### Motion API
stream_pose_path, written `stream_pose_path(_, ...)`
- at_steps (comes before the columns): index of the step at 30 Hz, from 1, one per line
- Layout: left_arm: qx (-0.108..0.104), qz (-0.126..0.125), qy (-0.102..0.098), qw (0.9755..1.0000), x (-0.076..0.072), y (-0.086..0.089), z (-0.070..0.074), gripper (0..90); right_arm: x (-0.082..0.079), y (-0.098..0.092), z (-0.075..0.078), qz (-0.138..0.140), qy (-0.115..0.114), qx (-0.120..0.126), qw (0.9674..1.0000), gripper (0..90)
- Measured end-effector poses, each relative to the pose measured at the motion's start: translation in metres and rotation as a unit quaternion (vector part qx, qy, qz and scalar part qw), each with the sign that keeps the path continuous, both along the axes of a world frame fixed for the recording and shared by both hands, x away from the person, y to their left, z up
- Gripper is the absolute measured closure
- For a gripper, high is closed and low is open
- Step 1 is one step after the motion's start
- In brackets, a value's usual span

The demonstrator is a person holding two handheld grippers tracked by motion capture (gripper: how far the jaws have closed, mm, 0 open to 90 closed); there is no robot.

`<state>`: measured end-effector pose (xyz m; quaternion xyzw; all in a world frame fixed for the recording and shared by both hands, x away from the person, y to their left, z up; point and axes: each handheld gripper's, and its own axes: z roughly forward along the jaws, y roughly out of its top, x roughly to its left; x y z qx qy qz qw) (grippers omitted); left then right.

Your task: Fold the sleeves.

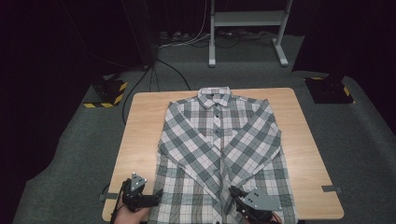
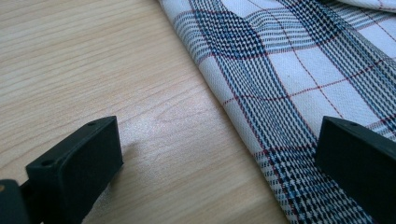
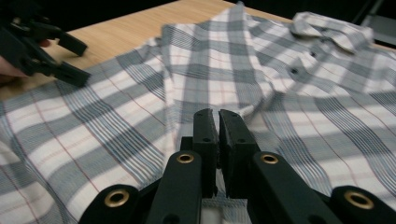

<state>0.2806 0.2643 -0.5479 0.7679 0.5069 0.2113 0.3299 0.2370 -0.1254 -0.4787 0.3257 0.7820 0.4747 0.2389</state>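
Shirt: plaid button-up shirt (image 1: 219,149) lies flat on the wooden table (image 1: 140,121), collar toward the far edge.
Left gripper (image 1: 156,193): jaws spread at the shirt's near-left hem.
Right gripper (image 3: 218,122): jaws pressed together, pinching shirt fabric near the table's near edge.

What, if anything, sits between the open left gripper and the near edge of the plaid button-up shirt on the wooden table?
Nothing visible. The left gripper stands open at the hem side of the plaid button-up shirt, one jaw over bare wooden table, the other already over the fabric, so the shirt's edge lies between them.

Left claw (image 1: 156,195) gapes wide; right claw (image 1: 232,191) pinched closed.
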Motion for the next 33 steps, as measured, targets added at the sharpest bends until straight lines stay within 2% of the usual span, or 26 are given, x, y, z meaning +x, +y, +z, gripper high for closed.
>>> stream_pose_path(5,0.0,0.0,0.001,1.0,0.0,0.0,0.0,0.7,0.002,0.024,0.005,0.029,-0.007,-0.007,0.9995,85.2)
stream_pose_path(11,0.0,0.0,0.0,1.0,0.0,0.0,0.0,0.7,0.004,0.048,0.003,0.055,-0.005,-0.018,0.9983,85.2)
stream_pose_path(20,0.0,-0.001,0.0,1.0,0.0,0.0,0.0,0.7,0.006,0.071,-0.004,0.085,0.008,-0.03,0.9959,84.8)
stream_pose_path(22,0.0,0.0,0.0,1.0,0.0,0.0,0.0,0.7,0.007,0.075,-0.006,0.093,0.011,-0.032,0.9951,82.1)
stream_pose_path(26,-0.001,-0.001,0.0,1.0,0.0,0.0,0.0,0.7,0.006,0.08,-0.007,0.102,0.012,-0.028,0.9943,74.8)
stream_pose_path(33,0.0,-0.002,0.0,1.0,0.0,0.0,0.0,0.7,0.011,0.07,-0.007,0.089,0.009,-0.018,0.9959,67.6)
